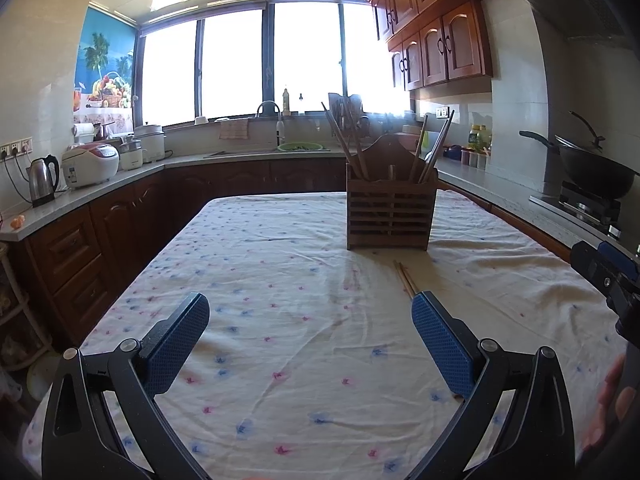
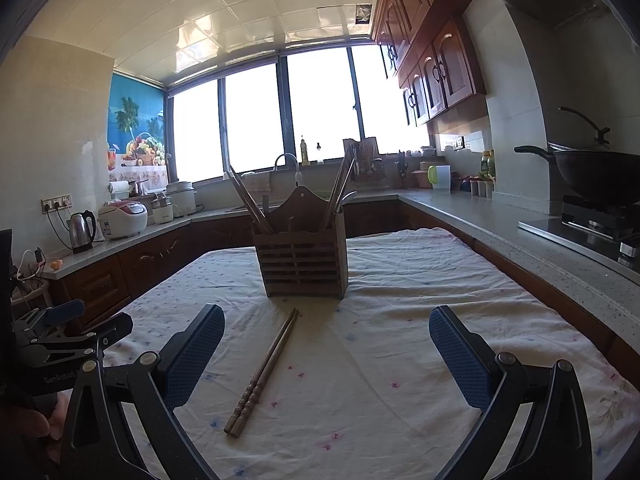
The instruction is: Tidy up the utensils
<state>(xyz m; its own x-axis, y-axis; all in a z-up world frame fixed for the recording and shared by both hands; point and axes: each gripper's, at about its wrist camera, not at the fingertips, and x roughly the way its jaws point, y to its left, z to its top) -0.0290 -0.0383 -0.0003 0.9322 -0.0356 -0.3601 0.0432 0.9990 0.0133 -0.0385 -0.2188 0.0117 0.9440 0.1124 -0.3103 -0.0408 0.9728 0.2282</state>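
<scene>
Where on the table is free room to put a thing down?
Bare floral tablecloth lies left of the slatted wooden utensil holder, and right of the pair of brown wooden chopsticks. The strip between holder and chopsticks is narrow.

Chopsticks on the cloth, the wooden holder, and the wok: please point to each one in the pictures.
Chopsticks (image 2: 266, 368), right wrist view, on the middle of the pair's shafts.
Wooden holder (image 2: 302, 264), right wrist view, on its slatted front wall.
Wok (image 1: 596, 172), left wrist view, on its dark bowl.
</scene>
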